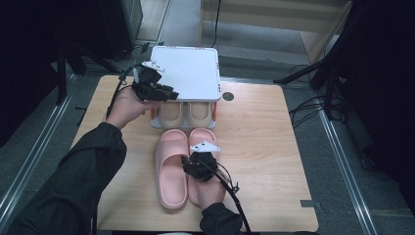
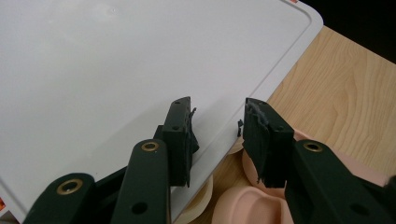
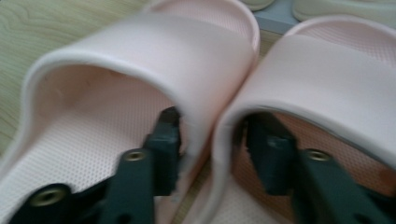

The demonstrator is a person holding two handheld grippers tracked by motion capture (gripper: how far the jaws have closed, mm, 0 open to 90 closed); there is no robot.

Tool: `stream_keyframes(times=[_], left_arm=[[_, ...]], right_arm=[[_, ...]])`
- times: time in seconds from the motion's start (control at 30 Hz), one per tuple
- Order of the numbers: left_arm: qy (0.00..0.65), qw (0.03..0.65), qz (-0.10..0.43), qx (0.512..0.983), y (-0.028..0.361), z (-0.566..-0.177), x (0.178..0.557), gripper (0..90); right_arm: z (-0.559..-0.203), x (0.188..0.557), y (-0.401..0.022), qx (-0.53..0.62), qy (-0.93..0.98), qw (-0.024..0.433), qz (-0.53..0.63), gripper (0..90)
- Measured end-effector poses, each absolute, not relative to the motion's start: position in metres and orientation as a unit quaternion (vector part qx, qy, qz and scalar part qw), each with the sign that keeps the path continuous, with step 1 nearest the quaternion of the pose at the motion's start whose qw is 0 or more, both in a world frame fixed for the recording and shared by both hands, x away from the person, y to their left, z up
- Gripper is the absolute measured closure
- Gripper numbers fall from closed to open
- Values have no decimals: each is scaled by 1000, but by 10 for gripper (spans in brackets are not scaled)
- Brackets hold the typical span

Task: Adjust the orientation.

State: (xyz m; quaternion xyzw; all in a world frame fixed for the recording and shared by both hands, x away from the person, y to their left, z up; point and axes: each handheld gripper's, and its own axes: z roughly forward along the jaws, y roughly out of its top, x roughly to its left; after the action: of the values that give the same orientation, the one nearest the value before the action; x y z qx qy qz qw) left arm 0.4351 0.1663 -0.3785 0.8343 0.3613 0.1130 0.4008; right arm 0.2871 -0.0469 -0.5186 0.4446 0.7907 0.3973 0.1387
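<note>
Looking down on the wooden tabletop (image 1: 259,147), we see both tongs at work. L tongs (image 1: 169,94) straddle the near edge of the white lid (image 1: 188,73) of a small shoe rack (image 1: 155,120); in the left gripper view one jaw lies over the lid top, the other below its rim, w/ a gap visible, so we read them as part-open, not clamped. Two cream slippers (image 1: 186,113) sit side by side under the lid. R tongs (image 1: 192,164) are set on the pink slippers (image 1: 172,166), which lie together just in front of the rack; in the right gripper view the jaws sit one inside each slipper, pinching the two touching inner walls, i.e. gripping the pair.
</note>
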Motion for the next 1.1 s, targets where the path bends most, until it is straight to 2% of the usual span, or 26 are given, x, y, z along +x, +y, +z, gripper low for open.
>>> stream_keyframes(times=[0.3, 0.73, 1.1], left_arm=[[360, 401, 113, 835, 166, -379, 435, 623], [361, 403, 113, 833, 166, -379, 435, 623], [361, 402, 112, 834, 167, -379, 435, 623]], right_arm=[[-517, 288, -52, 446, 791, 124, 400, 668], [-509, 282, -67, 427, 806, 126, 389, 768], [-505, 280, -77, 382, 829, 116, 392, 777]])
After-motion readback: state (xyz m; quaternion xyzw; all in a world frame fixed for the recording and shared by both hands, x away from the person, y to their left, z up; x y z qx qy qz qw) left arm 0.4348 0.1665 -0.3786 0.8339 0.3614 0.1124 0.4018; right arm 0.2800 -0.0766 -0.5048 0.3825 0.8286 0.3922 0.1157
